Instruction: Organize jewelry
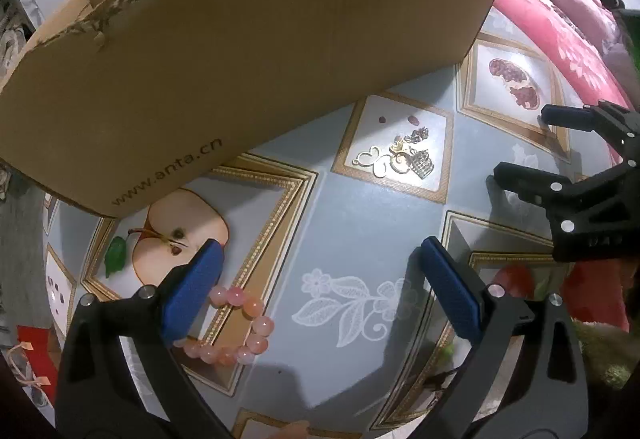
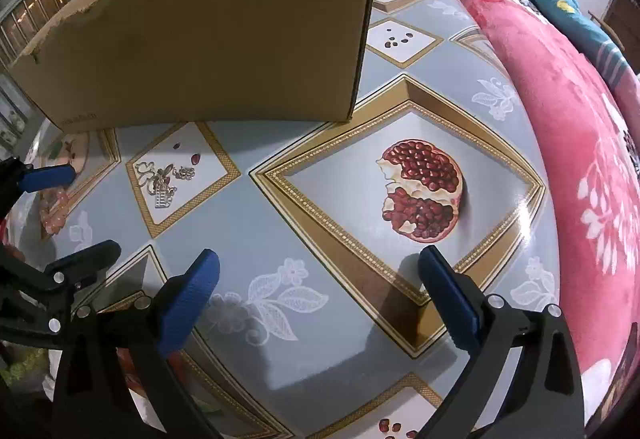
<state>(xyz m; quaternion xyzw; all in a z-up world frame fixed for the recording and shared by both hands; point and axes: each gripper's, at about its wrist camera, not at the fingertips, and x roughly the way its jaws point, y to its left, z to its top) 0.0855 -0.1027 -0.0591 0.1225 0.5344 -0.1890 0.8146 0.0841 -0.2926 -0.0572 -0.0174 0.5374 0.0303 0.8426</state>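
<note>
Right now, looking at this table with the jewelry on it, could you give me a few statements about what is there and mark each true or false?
1. The pink bead bracelet lies on the table beside the left gripper, whose jaws hold nothing. True.
2. The small metal charms sit inside the cardboard box. False: they lie on the tablecloth in front of the box.
3. The right gripper is clamped on a charm. False: its jaws stand wide open over bare cloth near the printed pomegranate.
4. The box's top edge is ragged and torn. True.
5. A pink flowered blanket borders the table. True.
</note>
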